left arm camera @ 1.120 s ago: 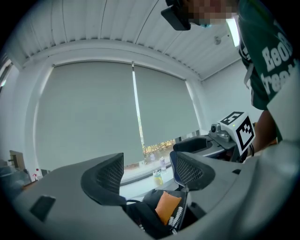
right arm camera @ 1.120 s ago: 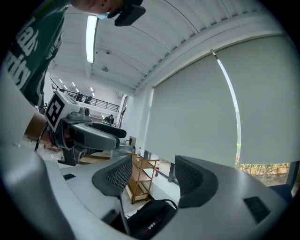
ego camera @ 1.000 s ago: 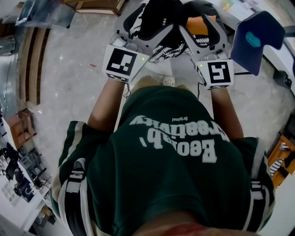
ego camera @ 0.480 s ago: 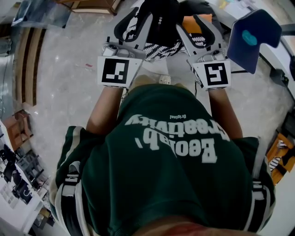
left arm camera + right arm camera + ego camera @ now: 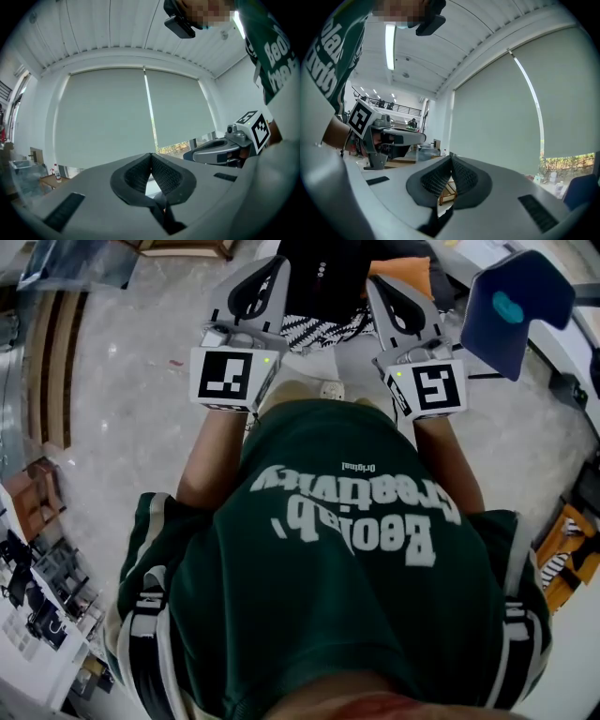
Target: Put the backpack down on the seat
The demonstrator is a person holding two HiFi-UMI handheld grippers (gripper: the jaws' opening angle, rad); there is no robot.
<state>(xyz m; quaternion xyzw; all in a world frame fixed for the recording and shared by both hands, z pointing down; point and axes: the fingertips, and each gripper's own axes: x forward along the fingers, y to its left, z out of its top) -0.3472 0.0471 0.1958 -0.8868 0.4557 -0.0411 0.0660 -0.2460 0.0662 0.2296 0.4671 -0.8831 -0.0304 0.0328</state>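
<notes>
Seen from above, a person in a dark green shirt (image 5: pixel 347 587) holds a pair of tongs out in front in each hand. A black backpack (image 5: pixel 323 277) sits between them at the far edge of the picture. It is cut off by the frame, and black-and-white patterned cloth (image 5: pixel 319 334) shows at its near side. Something orange (image 5: pixel 403 273) shows just to its right. A pale flat surface (image 5: pixel 354 367) lies just nearer than the backpack, though whether the backpack rests on it cannot be told. The left gripper (image 5: pixel 150 155) has just closed, and its ribbed pads are now pressed together at the tips with nothing seen between them. The right gripper (image 5: pixel 451 158) has just closed too, also tip to tip and empty. A second ago both pairs stood spread wide, flanking the backpack. The backpack now sits farther up the picture with less of it showing. The two marker cubes, left (image 5: pixel 225 377) and right (image 5: pixel 433 388), have also moved slightly farther away. A blue chair (image 5: pixel 516 306) stands at the far right, well apart from the backpack, much where it was. Pale speckled floor (image 5: pixel 131 381) fills the left side.
</notes>
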